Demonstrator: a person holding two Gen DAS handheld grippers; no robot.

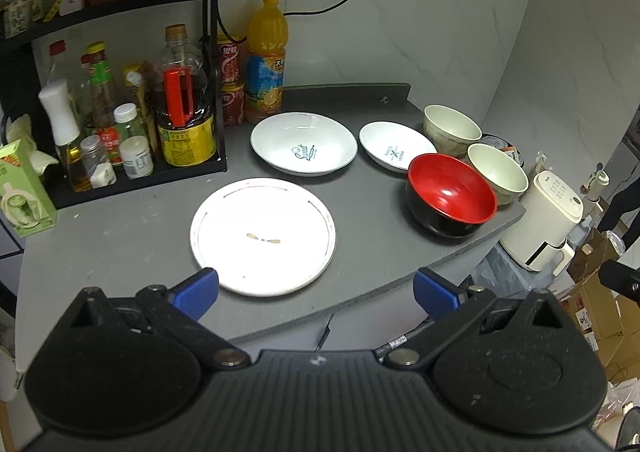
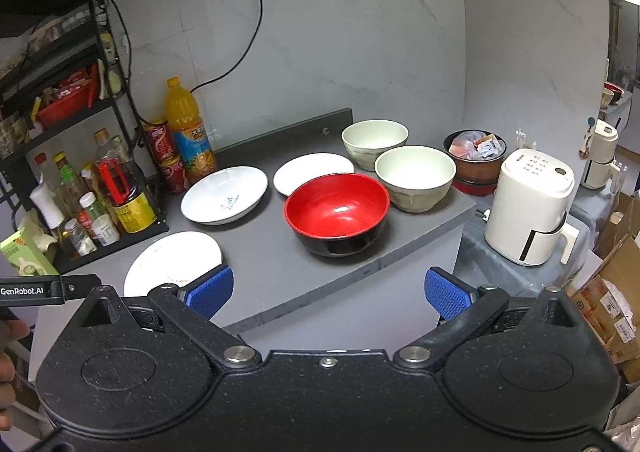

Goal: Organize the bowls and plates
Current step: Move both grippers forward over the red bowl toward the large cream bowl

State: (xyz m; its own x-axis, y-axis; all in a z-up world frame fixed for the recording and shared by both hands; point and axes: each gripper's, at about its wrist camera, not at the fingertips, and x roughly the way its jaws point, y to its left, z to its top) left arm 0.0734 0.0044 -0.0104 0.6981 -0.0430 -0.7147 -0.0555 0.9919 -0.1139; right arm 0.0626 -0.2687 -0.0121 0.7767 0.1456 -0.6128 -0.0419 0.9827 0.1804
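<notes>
A grey counter (image 1: pixel 120 236) carries a flat white plate with a thin dark rim line (image 1: pixel 263 236), two white dishes with blue-green lettering (image 1: pixel 304 143) (image 1: pixel 393 146), a glossy red-inside, black-outside bowl (image 1: pixel 451 194) and two plain cream bowls (image 1: pixel 451 127) (image 1: pixel 497 172). The tongs' pads (image 1: pixel 197 292) are blue.

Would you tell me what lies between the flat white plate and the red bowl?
Only bare grey countertop separates the flat white plate from the red bowl, clearest in the left wrist view.

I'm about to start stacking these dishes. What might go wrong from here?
The red-and-black bowl sits near the counter's front edge; a nudge might tip it off. The flat white plate lies flush, so the open left claw may struggle to get under its rim.
</notes>
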